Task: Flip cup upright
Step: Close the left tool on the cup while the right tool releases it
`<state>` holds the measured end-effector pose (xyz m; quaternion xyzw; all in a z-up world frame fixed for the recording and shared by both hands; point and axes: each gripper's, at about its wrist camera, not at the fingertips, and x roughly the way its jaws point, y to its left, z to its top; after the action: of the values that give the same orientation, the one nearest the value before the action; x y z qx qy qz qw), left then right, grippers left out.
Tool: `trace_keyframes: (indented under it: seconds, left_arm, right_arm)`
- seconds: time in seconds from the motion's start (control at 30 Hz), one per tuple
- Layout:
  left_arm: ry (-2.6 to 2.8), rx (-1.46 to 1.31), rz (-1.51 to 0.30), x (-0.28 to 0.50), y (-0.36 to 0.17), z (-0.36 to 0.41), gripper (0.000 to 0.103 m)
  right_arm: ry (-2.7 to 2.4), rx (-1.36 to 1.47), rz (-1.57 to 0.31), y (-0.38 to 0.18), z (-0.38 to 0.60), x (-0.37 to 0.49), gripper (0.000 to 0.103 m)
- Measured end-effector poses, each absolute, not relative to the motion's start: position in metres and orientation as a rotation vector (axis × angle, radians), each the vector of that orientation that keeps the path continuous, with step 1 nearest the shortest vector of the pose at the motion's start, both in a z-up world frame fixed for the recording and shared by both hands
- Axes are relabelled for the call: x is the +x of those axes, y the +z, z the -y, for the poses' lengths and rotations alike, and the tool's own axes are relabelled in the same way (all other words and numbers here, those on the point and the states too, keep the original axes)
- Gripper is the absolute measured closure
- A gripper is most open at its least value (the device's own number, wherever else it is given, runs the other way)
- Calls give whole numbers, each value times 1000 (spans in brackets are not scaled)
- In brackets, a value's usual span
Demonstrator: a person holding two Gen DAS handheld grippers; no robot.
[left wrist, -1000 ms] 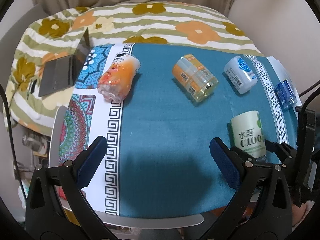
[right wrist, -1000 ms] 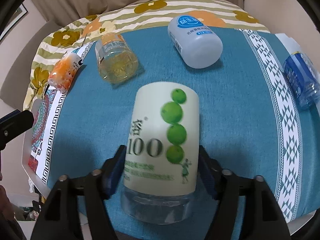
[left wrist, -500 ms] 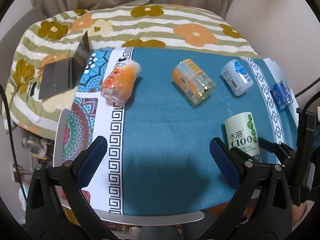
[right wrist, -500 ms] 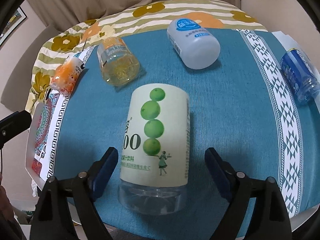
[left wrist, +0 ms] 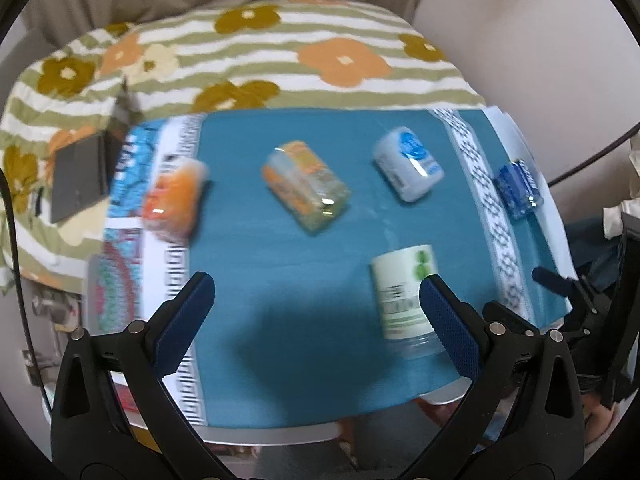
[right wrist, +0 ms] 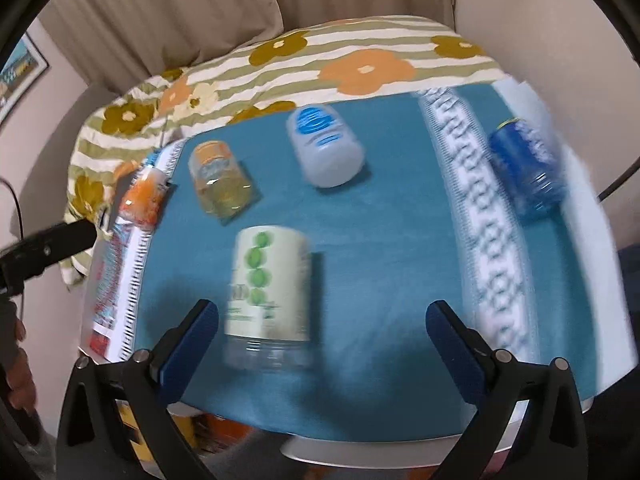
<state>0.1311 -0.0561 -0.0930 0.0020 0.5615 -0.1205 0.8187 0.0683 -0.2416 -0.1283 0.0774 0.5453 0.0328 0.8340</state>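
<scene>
Standing w/ its clear end down, the green cup (right wrist: 269,292) looks set — both grippers, left (left wrist: 316,312) & right (right wrist: 322,344), gape empty, so back off w/o bumping it.

teal cloth (right wrist: 380,240), green-dotted cup (right wrist: 268,280)

Floral striped blanket (left wrist: 320,60), dark laptop (left wrist: 80,176), beige curtain (right wrist: 168,12), framed picture (right wrist: 20,76)

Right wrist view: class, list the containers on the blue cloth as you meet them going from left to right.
orange cup → yellow jar → green-label cup → white bottle → blue bottle.
</scene>
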Motion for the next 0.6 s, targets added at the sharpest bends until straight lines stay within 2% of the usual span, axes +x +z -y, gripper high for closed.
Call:
trace_keyframes:
  seconds: [0.13, 0.47, 0.6]
  left_arm:
    - [-255, -52, -1300, 141, -109, 90, 0]
    - [-113, -100, -1503, 161, -164, 138, 0]
    - [-55, -88, -1555, 165, -181, 148, 11]
  right_arm:
    - [62, 22, -1162, -128, 264, 74, 0]
    - [200, -43, -1193, -150, 312, 105, 0]
    - [262, -81, -1200, -159, 314, 113, 0]
